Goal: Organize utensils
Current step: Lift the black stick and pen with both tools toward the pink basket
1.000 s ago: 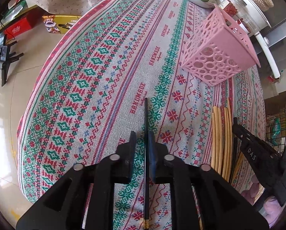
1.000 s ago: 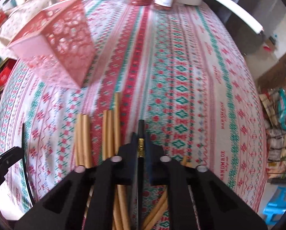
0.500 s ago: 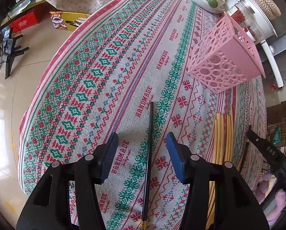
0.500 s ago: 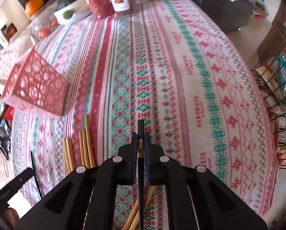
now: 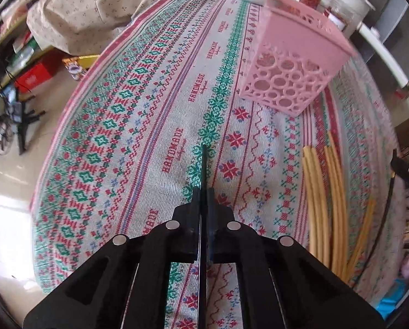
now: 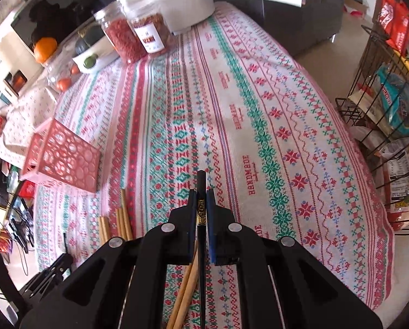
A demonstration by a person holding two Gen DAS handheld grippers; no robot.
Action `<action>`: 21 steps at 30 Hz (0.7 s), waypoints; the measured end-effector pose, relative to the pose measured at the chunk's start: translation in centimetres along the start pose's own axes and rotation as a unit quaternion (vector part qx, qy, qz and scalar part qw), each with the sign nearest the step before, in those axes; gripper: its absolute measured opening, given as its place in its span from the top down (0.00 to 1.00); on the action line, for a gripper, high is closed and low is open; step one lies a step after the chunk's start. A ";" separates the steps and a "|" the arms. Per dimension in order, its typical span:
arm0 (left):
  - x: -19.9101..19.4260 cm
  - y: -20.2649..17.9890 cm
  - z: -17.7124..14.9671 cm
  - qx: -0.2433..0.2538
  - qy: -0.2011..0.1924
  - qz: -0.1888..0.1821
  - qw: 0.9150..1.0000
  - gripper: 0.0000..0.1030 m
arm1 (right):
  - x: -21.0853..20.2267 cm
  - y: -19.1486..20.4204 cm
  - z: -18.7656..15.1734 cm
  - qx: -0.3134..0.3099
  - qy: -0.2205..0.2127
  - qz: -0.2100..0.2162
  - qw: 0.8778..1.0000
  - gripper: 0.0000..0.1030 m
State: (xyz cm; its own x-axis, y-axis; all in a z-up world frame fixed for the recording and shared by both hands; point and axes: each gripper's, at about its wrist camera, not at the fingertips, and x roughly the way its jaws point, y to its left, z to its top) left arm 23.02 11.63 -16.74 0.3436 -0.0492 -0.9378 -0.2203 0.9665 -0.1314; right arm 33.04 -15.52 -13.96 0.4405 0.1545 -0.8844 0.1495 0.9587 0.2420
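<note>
Closest in, the left tongs (image 5: 203, 192) have just closed on a thin black chopstick (image 5: 204, 164), its tip poking out ahead over the patterned tablecloth (image 5: 149, 126). The right tongs (image 6: 201, 192) are pinched tight on a second black chopstick (image 6: 201, 181), probably the first one's mate. Loose bamboo chopsticks (image 5: 325, 192) lie flat between the two tongs, likely awaiting sorting. Further ahead stands the pink holder (image 5: 289, 63), tilted in view, apparently their destination. Jars (image 6: 133, 38) sit beyond.
</note>
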 end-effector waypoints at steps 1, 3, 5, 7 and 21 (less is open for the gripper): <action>0.1 0.6 0.3 -0.012 0.001 -0.023 1.000 0.97 | -0.4 0.0 0.1 0.002 -0.008 0.007 1.000 0.93; 0.1 1.7 0.8 -0.033 0.002 -0.055 0.998 0.97 | -1.5 0.1 -0.1 0.005 -0.021 0.015 1.000 0.93; -0.5 2.5 1.2 -0.041 -0.011 -0.074 0.996 0.97 | -2.7 0.1 -0.1 0.008 -0.038 0.030 0.999 0.93; -1.6 2.6 1.5 -0.039 -0.033 -0.090 0.995 0.97 | -3.7 0.3 -0.1 0.010 -0.053 0.044 0.998 0.93; -10.8 2.4 -0.5 0.008 -0.190 -0.134 0.973 0.97 | -12.6 0.5 -1.7 -0.014 -0.156 0.104 0.982 0.93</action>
State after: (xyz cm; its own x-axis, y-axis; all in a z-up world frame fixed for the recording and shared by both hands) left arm 18.32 14.37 -7.05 0.6994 -0.2064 -0.6842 -0.0630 0.9358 -0.3467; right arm 26.10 -16.54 -3.38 0.7087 0.2713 -0.6512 0.0052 0.9211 0.3894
